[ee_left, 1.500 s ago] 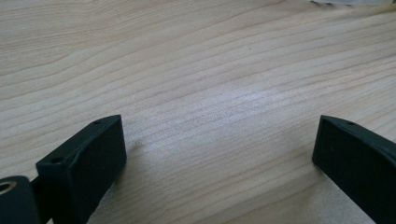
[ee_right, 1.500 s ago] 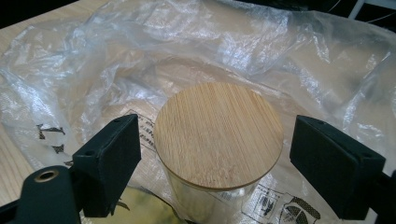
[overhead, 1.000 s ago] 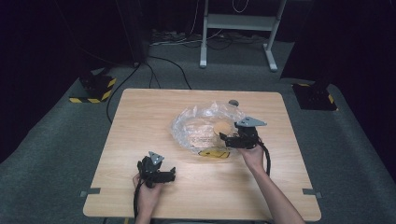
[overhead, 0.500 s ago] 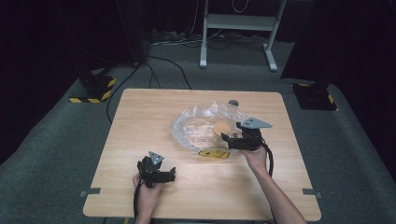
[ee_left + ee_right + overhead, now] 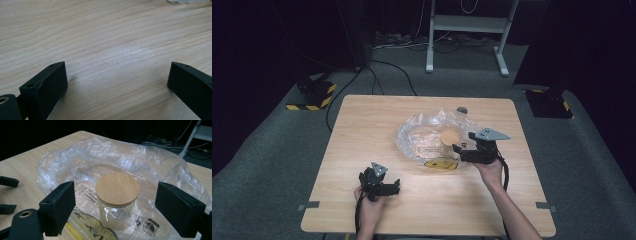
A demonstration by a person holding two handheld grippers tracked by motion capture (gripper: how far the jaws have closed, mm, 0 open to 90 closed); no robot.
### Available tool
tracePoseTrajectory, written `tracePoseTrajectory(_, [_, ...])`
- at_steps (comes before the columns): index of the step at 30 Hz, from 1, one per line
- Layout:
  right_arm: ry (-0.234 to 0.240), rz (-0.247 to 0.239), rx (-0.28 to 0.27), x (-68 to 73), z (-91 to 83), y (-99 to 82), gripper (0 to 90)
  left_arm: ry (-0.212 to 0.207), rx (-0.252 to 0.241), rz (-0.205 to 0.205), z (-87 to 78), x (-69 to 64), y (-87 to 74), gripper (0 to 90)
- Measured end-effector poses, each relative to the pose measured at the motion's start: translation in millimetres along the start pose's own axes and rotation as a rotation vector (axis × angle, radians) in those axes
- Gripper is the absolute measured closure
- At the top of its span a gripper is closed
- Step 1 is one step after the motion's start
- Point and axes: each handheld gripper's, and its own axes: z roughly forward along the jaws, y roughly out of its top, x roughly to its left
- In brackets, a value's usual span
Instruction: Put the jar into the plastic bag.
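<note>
- A pale wooden table (image 5: 362,125) with long straight grain stands on grey carpet; cables, a white metal frame (image 5: 464,30) and two yellow-and-black striped blocks lie beyond its far side.
- A crumpled clear plastic bag (image 5: 422,132) lies spread open right of the table's centre, thin and glossy, with black printed warning symbols and small text too fine to read, and a yellow-and-black label (image 5: 92,231) at its near edge.
- A clear glass jar (image 5: 116,213) with a round, flat bamboo lid (image 5: 117,188) stands upright on the bag, ringed by its puffed-up folds; a small printed sticker shows through the glass, unreadable.
- A small grey round thing (image 5: 461,110) sits on the table just beyond the bag.
- The right gripper (image 5: 462,148) hangs just right of the bag, jaws spread wide and empty, the jar between them but farther off, untouched.
- The left gripper (image 5: 393,187) sits low over bare wood near the left front, well apart from the bag, jaws wide apart and holding nothing.
</note>
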Motion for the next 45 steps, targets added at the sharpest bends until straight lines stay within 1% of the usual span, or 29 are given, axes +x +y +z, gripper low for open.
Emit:
tracePoseTrajectory(11, [0.012, 0.003, -0.025, 0.9, -13.2, -1.7, 16.4, 0.000, 0.000, 0.000, 0.0, 0.0, 0.0, 3.1])
tracePoseTrajectory(23, [0.007, 0.017, -0.057, 1.5, -26.9, -2.1, 16.4, 0.000, 0.000, 0.001, 0.0, 0.0, 0.0, 3.1])
tracePoseTrajectory(37, [0.014, 0.018, -0.073, 5.1, -39.7, -4.1, 16.6, 0.000, 0.000, 0.000, 0.0, 0.0, 0.0, 3.1])
tracePoseTrajectory(45, [0.016, 0.034, -0.086, 4.7, -49.3, -6.6, 16.7, 0.000, 0.001, 0.001, -0.1, 0.0, 0.0, 3.1])
